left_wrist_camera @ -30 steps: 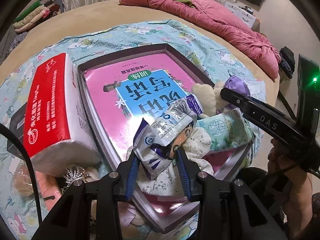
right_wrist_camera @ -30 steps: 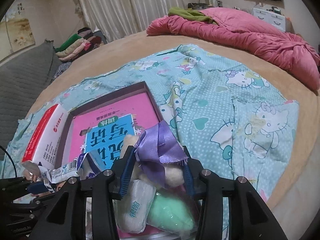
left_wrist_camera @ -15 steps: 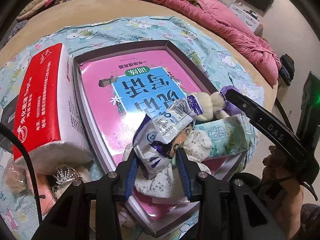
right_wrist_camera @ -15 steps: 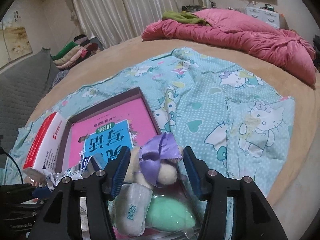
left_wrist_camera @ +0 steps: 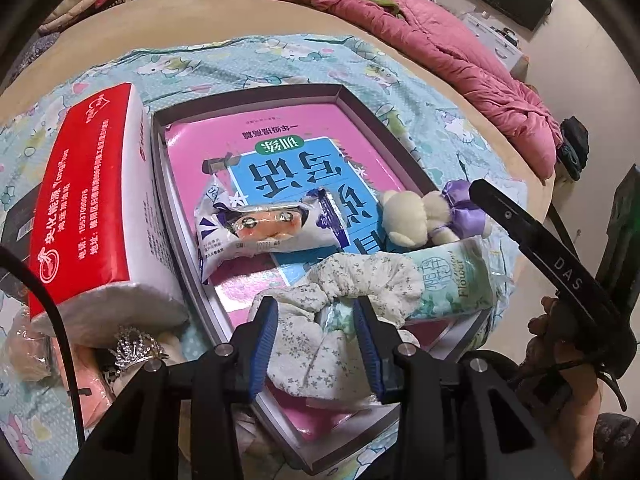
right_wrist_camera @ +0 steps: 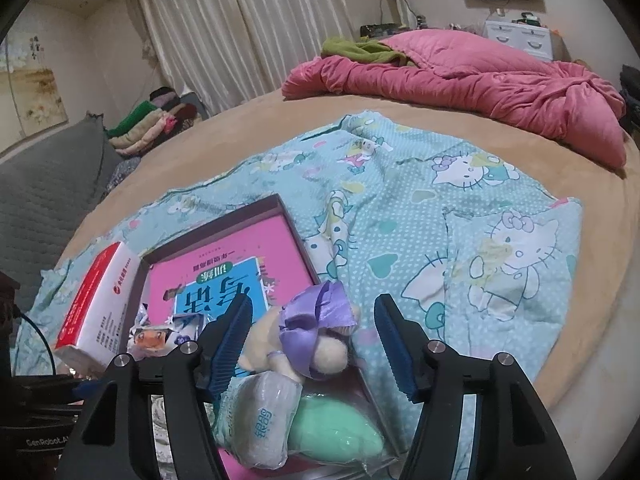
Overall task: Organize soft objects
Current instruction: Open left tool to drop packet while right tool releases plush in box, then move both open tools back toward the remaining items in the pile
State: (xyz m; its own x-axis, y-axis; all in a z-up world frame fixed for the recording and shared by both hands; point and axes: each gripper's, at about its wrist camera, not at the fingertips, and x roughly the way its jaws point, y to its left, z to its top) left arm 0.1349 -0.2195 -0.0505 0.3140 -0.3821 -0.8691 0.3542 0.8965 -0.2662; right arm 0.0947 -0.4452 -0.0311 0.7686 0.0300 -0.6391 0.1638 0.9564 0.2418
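A dark-rimmed tray [left_wrist_camera: 160,184] with a pink and blue book in it lies on the bed. On the book rests a blue and white snack packet [left_wrist_camera: 264,232] with a cartoon face. My left gripper [left_wrist_camera: 316,340] hovers open over a white floral cloth [left_wrist_camera: 360,280], its jaws opening and pressing on nothing. Beside the cloth lies a green tissue pack [left_wrist_camera: 456,276]. My right gripper [right_wrist_camera: 312,344] stands open with its jaws widening around a cream plush toy [right_wrist_camera: 308,336] with a purple ribbon, which lies free at the tray's right rim [right_wrist_camera: 288,216].
A red and white tissue block [left_wrist_camera: 92,208] stands left of the tray, with a silver tiara [left_wrist_camera: 132,348] below it. The tray sits on a light blue cartoon blanket [right_wrist_camera: 460,220]. A pink quilt [right_wrist_camera: 460,76] is heaped at the far side. A soft green item [right_wrist_camera: 336,436] lies in the tray's near corner.
The left gripper let go of the snack packet, which now lies flat on the book. The right jaws spread apart and released the plush toy onto the tray.
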